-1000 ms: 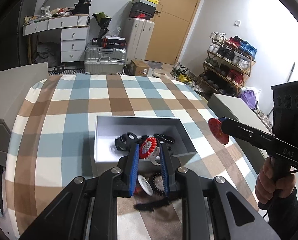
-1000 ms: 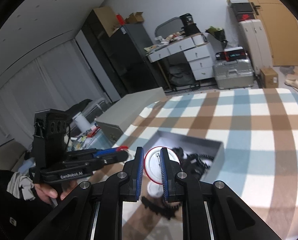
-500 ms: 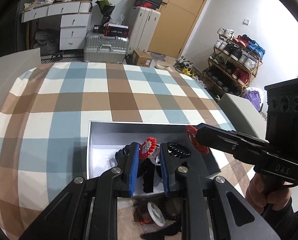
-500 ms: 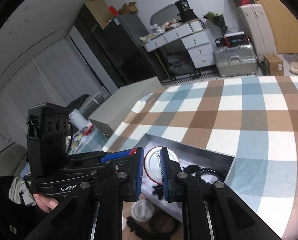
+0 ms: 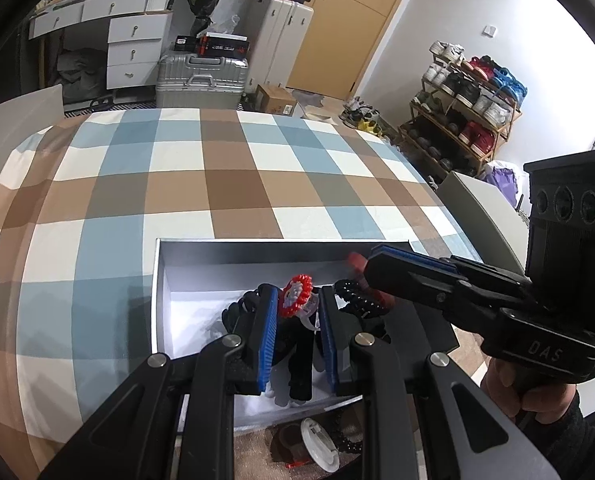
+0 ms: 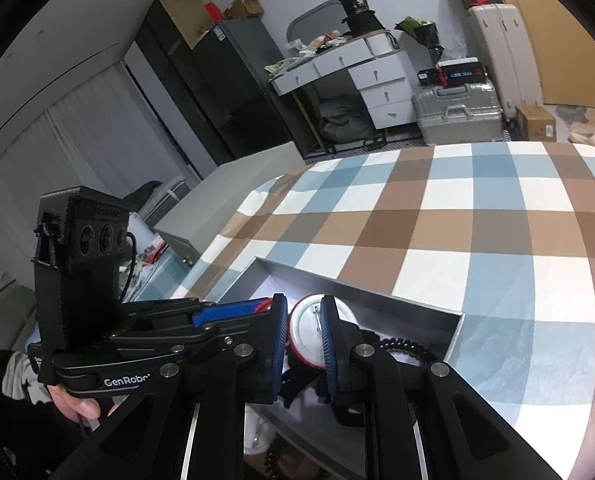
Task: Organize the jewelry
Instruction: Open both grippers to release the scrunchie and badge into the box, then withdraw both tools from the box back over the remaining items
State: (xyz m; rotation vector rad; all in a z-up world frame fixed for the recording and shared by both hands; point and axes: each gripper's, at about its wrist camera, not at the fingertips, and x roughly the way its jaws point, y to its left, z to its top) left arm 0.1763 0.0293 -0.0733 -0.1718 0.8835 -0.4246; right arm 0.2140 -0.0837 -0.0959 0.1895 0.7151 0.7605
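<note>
A grey open box (image 5: 158,280) sits on the checked tablecloth and holds black beaded bracelets (image 5: 359,300) and other dark pieces. My left gripper (image 5: 295,312) is shut on a red-and-white beaded ring (image 5: 296,294), held over the box. My right gripper (image 6: 304,334) is shut on a round white badge with a red rim (image 6: 317,332), also held over the box (image 6: 455,334). In the left wrist view the right gripper's fingers (image 5: 409,270) reach in from the right over the box.
A white disc (image 5: 317,444) and dark beads lie on the cloth just in front of the box. Grey lids lie at the table's left (image 6: 225,200) and right (image 5: 477,208) edges. Suitcases, a desk and a shoe rack stand beyond the table.
Both grippers moved forward from in front of the box to over its inside, each still holding its piece. The right gripper swung in closer to the left one.
</note>
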